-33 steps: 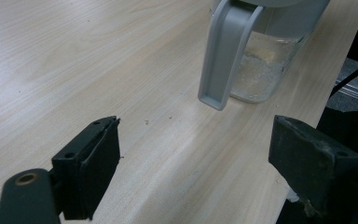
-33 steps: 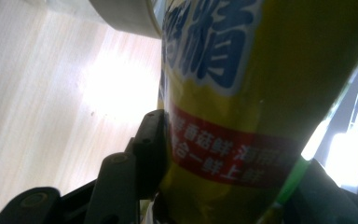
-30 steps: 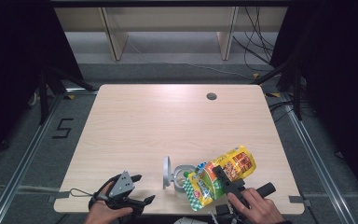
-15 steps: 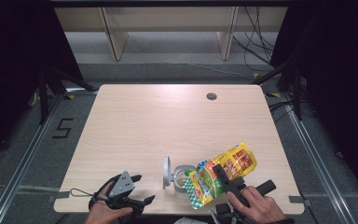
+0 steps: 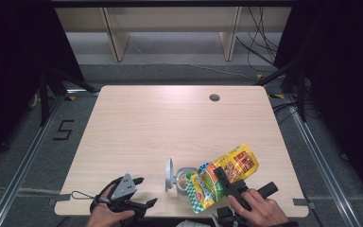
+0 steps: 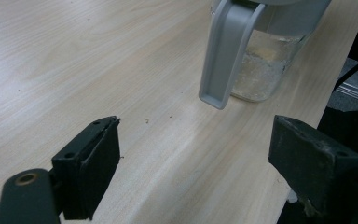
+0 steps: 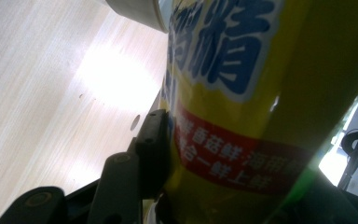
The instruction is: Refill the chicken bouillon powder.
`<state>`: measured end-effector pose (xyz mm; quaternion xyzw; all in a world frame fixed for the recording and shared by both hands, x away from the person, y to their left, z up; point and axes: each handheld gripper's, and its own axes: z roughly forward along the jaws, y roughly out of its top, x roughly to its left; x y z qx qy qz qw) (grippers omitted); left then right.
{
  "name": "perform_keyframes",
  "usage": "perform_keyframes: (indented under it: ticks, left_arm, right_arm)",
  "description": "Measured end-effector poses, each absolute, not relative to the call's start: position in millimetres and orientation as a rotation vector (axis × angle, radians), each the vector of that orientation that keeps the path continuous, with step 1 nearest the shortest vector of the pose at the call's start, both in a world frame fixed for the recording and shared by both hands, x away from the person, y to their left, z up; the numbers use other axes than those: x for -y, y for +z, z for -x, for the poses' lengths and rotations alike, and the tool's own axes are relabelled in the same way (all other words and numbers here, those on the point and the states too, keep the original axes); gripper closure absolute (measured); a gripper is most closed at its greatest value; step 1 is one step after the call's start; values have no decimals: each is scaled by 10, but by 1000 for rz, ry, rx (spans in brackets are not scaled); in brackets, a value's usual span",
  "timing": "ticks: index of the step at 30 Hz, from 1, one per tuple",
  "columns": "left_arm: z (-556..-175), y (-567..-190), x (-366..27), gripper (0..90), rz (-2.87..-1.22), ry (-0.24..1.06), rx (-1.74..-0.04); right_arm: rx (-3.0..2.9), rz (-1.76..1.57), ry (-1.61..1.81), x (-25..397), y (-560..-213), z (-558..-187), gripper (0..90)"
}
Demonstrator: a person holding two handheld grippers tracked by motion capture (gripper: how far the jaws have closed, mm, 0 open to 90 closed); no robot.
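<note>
So the right gripper (image 5: 227,182) has its black jaws clamped on a glossy yellow-and-green plastic snack pouch with red and blue print (image 5: 222,177). The pouch is tipped over on a slant, lower end pointing at a small clear jar with a grey flip lid (image 5: 182,178), upper end angled away toward the desk's right edge. In the high view the pouch's low corner sits right at the jar's open mouth, looks like it's touching or just over it, can't say which for sure. From the right gripper view the pouch (image 7: 261,107) is pressed flat against one jaw, with the other jaw hidden behind the bag.

The jar stands near the front edge of the light wooden desk (image 5: 170,123), a bit right of the middle, with its grey lid swung up on the left side. The left gripper view shows it up close (image 6: 265,60): there's some pale crumbly stuff inside, and the lid hangs down beside the glass.

The left gripper (image 5: 137,201) is down by the front edge, left of the jar and apart from it, jaws spread wide with nothing between them, just bare desk.
</note>
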<state>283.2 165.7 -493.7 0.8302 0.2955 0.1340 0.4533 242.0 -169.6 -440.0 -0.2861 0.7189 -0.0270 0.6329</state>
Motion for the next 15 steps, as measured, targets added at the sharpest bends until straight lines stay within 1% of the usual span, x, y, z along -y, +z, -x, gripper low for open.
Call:
perform_keyframes:
  ticks: [10, 12, 13, 15]
  left_arm:
    - [-2829, -4937, -1651, 159, -2037, 327, -734]
    - [-2839, -4930, -1668, 160, -2063, 341, -724]
    - [-2828, -4938, -1649, 160, -2033, 326, -736]
    - [-2829, -4938, -1650, 160, -2037, 327, -735]
  right_arm:
    - [-1638, 654, -67, 1702, -4425, -2422, 590]
    - [-1632, 672, -82, 1693, -4415, -2426, 591]
    - [-1637, 662, -82, 1696, -4416, -2417, 592]
    - [-1639, 658, -79, 1696, -4414, -2415, 592]
